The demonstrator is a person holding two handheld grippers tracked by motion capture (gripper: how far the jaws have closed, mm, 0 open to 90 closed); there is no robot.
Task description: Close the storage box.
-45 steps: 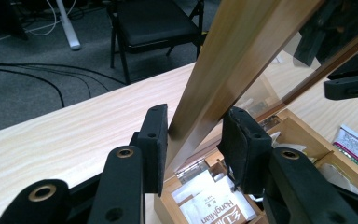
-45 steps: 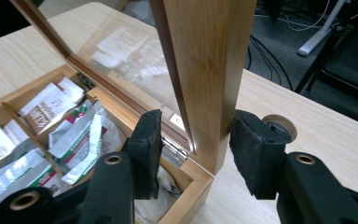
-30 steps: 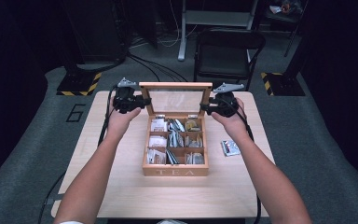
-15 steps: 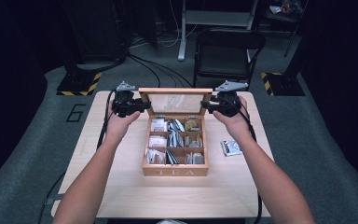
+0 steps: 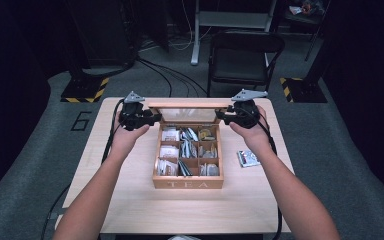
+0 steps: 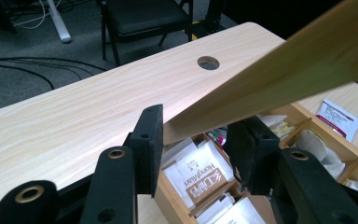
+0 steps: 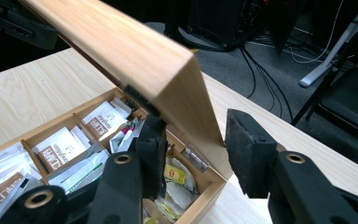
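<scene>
While the lid is up: the tea box [image 5: 187, 184] sits at the middle of the surface [image 5: 130, 200], and its lid [image 5: 189, 105] stands near upright on the far edge, hinged there.
Left hand-held gripper [image 5: 152, 118]: at the lid's left end, jaws narrow and just been opening. The lid's corner lies between the pads, near one and clear of the other, with no clamp on it.
Right hand-held gripper [image 5: 222, 116]: at the lid's right end, jaws moderately wide and just been closing. One pad is against the inner face and the other stands off the outer face, so it does not pinch.
Reason for hold: one tool at each end probably keeps the long lid from twisting on its hinge [image 7: 193, 157].
Lid build: pale wood frame, square-cut edges, smooth grain, clear pane in the middle.
Box build: same wood, thin dividers forming a grid of compartments, "TEA" on the front wall.
Contents: flat paper sachets [image 5: 170, 150], white with brown print, standing on edge for easy picking.
Loose sachet [image 5: 248, 157]: flat on the surface, right of the box, apart from it.
</scene>
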